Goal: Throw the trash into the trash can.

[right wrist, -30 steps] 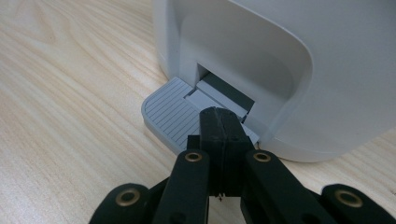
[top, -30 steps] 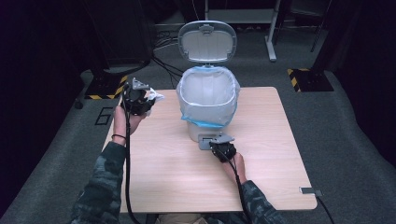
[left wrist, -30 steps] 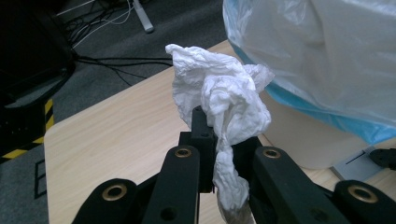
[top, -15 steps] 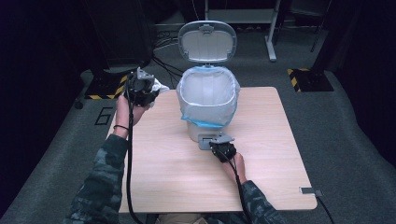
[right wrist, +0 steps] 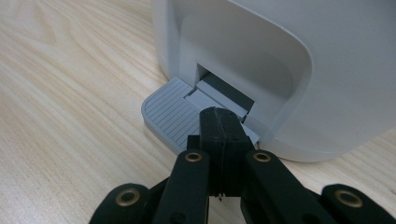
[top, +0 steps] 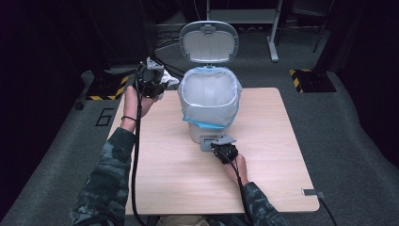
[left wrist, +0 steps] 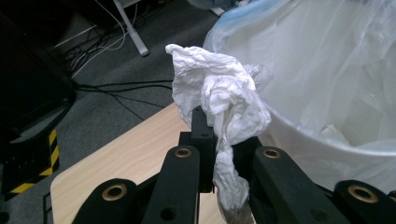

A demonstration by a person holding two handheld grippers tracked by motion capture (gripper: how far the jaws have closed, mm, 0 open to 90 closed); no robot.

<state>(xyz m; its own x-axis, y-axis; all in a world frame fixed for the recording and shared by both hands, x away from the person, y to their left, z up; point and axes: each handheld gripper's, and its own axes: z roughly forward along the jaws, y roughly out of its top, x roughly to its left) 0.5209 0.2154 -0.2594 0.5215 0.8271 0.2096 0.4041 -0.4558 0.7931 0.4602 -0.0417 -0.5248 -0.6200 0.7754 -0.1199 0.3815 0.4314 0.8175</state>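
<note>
A white pedal bin [top: 208, 101] with a clear blue-edged liner stands at the table's middle back, its lid [top: 208, 41] up. My left gripper [top: 157, 84] is raised left of the bin's rim, shut on a crumpled white tissue [left wrist: 219, 100] beside the liner [left wrist: 327, 74]. My right gripper [top: 221, 146] is shut with nothing in it, and its closed jaws press down on the grey ribbed pedal [right wrist: 170, 112] at the front of the bin's base [right wrist: 280, 56].
The wooden table [top: 273, 169] has bare room on both sides of the bin. A small grey object [top: 311, 192] lies near the front right corner. Cables [left wrist: 116, 88] run over the dark floor behind, with hazard-striped feet [top: 308, 80] and desk legs [top: 273, 42].
My left gripper has lifted the tissue up and to the right, from the table's left back corner to just beside the bin's rim. The right gripper has stayed on the pedal.
</note>
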